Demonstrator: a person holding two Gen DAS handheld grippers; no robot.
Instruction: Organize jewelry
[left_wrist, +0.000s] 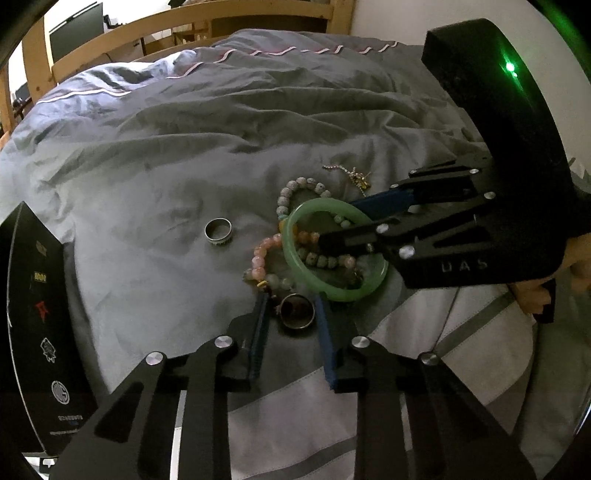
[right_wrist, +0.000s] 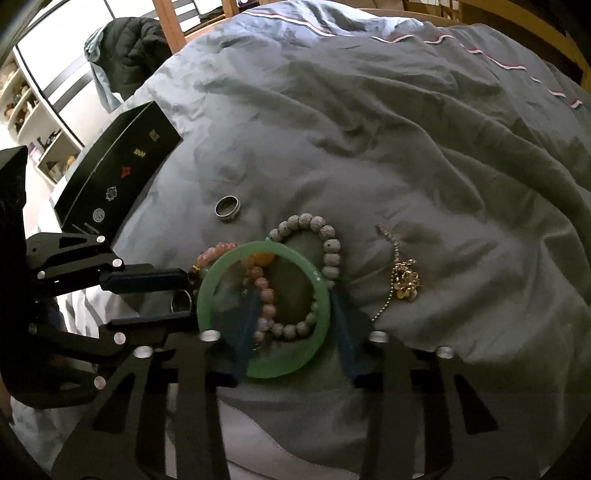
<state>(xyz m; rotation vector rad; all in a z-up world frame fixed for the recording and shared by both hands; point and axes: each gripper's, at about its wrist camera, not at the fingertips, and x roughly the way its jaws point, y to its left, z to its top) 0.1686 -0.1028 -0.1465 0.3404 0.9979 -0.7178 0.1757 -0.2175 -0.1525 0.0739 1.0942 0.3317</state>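
A pile of jewelry lies on the grey bedspread: a green bangle (left_wrist: 295, 254) (right_wrist: 207, 288), a pink bead bracelet (left_wrist: 258, 260) (right_wrist: 267, 295), a grey bead bracelet (left_wrist: 306, 183) (right_wrist: 330, 245) and a dark ring (left_wrist: 296, 311) (right_wrist: 181, 301). A silver ring (left_wrist: 218, 231) (right_wrist: 228, 208) lies apart to the left. A gold chain (left_wrist: 356, 177) (right_wrist: 404, 282) lies to the right. My left gripper (left_wrist: 291, 306) is open with its fingers on either side of the dark ring. My right gripper (right_wrist: 295, 306) is open, one finger inside the bangle and one outside its rim.
A black box (left_wrist: 33, 314) (right_wrist: 118, 177) lies at the left on the bedspread. A wooden bed frame (left_wrist: 155, 33) stands at the far end. White shelves (right_wrist: 33, 122) stand beyond the bed at the left.
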